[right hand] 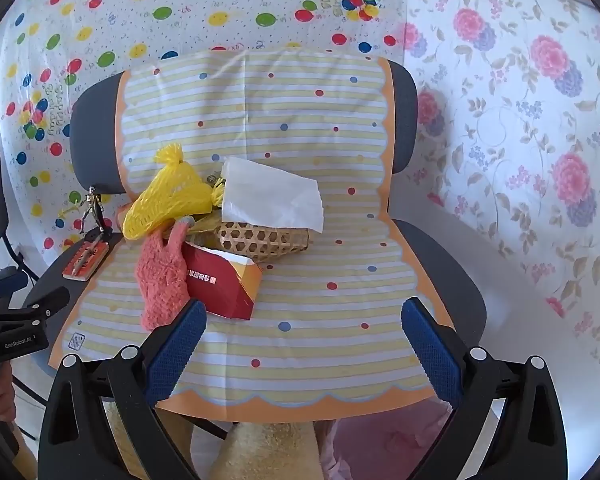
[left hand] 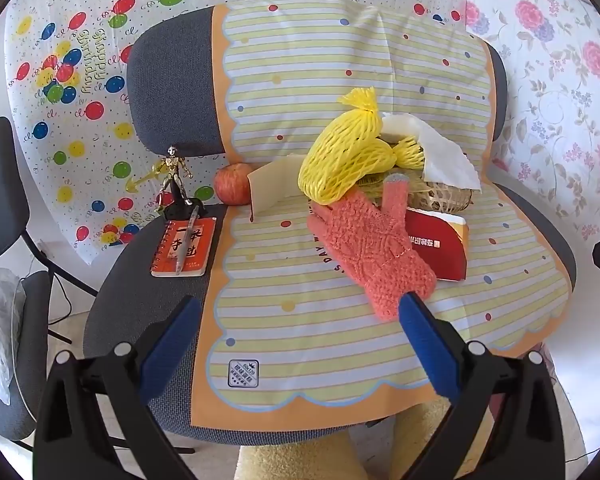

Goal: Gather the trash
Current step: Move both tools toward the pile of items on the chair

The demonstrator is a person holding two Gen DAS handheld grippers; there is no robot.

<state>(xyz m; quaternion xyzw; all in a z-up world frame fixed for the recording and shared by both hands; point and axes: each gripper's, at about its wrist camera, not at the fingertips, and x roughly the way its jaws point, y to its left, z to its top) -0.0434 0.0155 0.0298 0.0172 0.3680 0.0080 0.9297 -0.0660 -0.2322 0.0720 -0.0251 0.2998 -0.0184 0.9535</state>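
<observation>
Yellow foam netting (left hand: 340,160) and crumpled white tissue (left hand: 444,152) fill woven basket (right hand: 260,240).

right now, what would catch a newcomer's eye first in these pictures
The bright yellow foam net piled over a woven basket in the middle of the chair seat stands out first, with a white tissue on the basket. In front of them lie a coral knitted glove and a red box.
</observation>
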